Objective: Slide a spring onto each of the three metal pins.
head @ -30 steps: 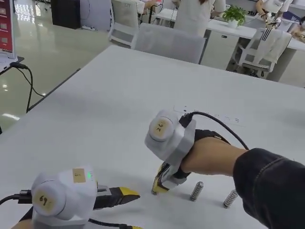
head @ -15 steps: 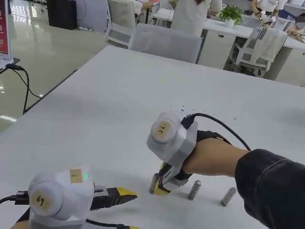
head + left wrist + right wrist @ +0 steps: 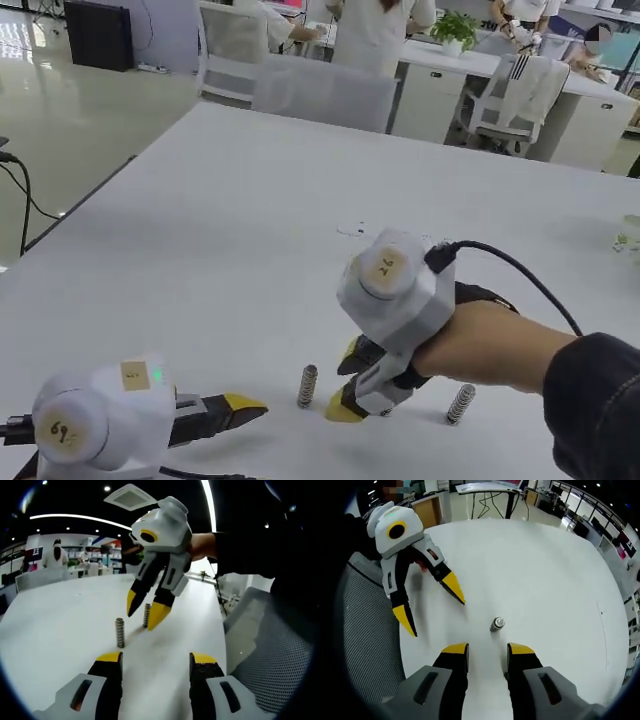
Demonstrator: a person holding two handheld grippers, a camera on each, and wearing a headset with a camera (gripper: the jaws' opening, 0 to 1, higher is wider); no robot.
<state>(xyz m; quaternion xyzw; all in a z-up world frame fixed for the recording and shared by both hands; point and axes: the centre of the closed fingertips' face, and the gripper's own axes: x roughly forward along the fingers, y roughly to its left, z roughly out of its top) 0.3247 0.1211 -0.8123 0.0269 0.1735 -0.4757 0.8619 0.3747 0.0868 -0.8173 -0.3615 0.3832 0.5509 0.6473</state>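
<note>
Steel spring stood on its pin, just left of our right gripper, jaws spread, empty; left gripper likewise gaped. Fitting seemed finished; next, we judged, withdraw without knocking springs.

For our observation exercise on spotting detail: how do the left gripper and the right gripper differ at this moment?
The left gripper is marked 69; the right gripper 26. The left gripper lies low, aimed along the table; the right gripper tilts steeply down beside a standing spring. Both are open, empty, white with yellow tips.
</note>
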